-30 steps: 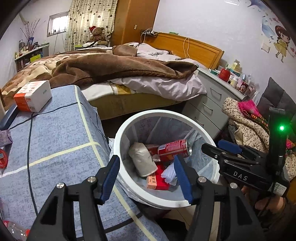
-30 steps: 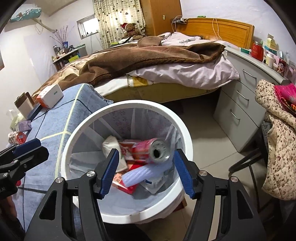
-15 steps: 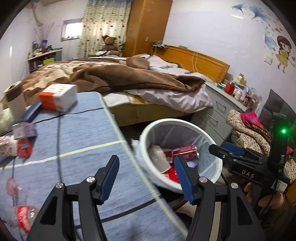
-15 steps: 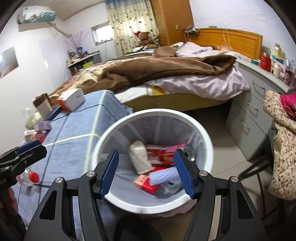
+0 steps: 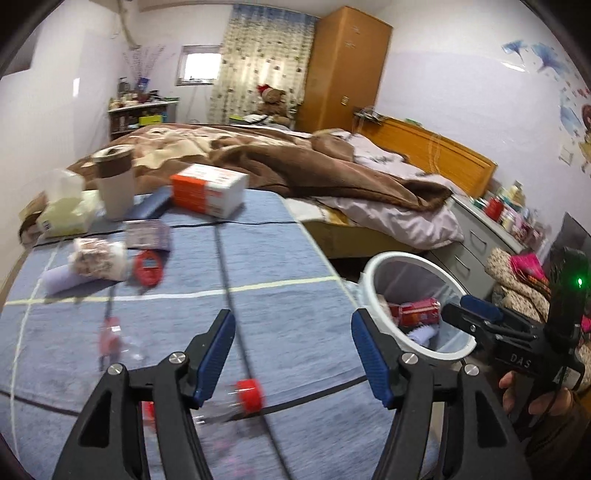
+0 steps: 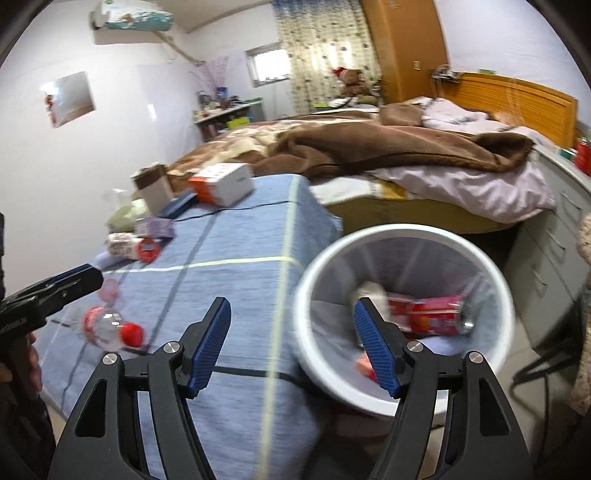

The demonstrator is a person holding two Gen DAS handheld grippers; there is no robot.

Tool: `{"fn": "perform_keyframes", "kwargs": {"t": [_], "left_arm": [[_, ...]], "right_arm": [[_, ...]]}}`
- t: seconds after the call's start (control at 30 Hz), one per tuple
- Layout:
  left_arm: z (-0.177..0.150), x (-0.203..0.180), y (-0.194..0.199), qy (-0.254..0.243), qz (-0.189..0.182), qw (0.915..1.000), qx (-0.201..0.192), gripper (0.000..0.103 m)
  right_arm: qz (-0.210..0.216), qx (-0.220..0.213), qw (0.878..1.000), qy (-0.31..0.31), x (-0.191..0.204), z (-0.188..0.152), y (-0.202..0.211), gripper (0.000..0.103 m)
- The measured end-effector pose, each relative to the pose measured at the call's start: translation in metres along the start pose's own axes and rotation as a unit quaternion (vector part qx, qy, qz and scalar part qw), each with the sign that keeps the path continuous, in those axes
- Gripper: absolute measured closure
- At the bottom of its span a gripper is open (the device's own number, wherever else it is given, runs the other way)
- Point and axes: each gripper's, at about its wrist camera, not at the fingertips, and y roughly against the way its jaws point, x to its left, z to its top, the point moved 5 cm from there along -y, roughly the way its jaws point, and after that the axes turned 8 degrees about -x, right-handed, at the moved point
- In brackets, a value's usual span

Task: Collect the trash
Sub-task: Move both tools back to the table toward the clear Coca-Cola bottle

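The white bin [image 6: 402, 258] beside the bench [image 5: 280, 266] already holds a red can [image 6: 439, 319] and wrappers. Left tongs [image 5: 293, 354] and right tongs [image 6: 291, 341] gape wide, empty; a clear red-capped bottle [image 6: 107, 328] and other litter remain on the bench.

Bedroom in a lived-in home, no question. Big bed [image 5: 295, 166] w/ rumpled brown blanket [image 5: 332, 166] and orange wood headboard [image 5: 436, 147]. Teddy bear [image 5: 271, 101] in a red hat sits by the patterned curtains [image 5: 258, 70], tall wood wardrobe [image 5: 343, 70] right beside. Cartoon wall stickers [image 5: 576, 110] on the right wall, grey drawer unit [image 5: 476, 240] under cluttered bottles. AC unit [image 6: 133, 18] up high on the wall. Nearer us: blue-cloth table [image 5: 280, 280] w/ boxes, cup, tissues, and a white lined trash bin [image 6: 402, 236] on the floor next to it.
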Motion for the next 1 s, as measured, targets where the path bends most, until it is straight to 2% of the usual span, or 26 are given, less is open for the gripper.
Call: {"fn": "perform_keyframes", "kwargs": {"t": [0.27,0.5,0.7,0.87,1.0], "left_arm": [[-0.007,0.067,0.038,0.036,0.049,0.9981,-0.014,0.029],[-0.019,0.125,0.052,0.059,0.096,0.9936,-0.005,0.029],[-0.021,0.166,0.050,0.065,0.114,0.9913,0.000,0.028],[-0.017,0.202,0.036,0.080,0.117,0.9898,0.012,0.028],[-0.012,0.224,0.025,0.069,0.122,0.9899,0.021,0.028]], "right_arm": [[0.079,0.018,0.996,0.044,0.058,-0.008,-0.018,0.032],[0.153,0.036,0.983,0.096,0.121,-0.015,-0.031,0.032],[0.208,0.063,0.963,0.158,0.172,-0.027,-0.045,0.032],[0.229,0.071,0.954,0.177,0.196,-0.032,-0.054,0.032],[0.242,0.079,0.946,0.202,0.213,-0.037,-0.057,0.032]]}}
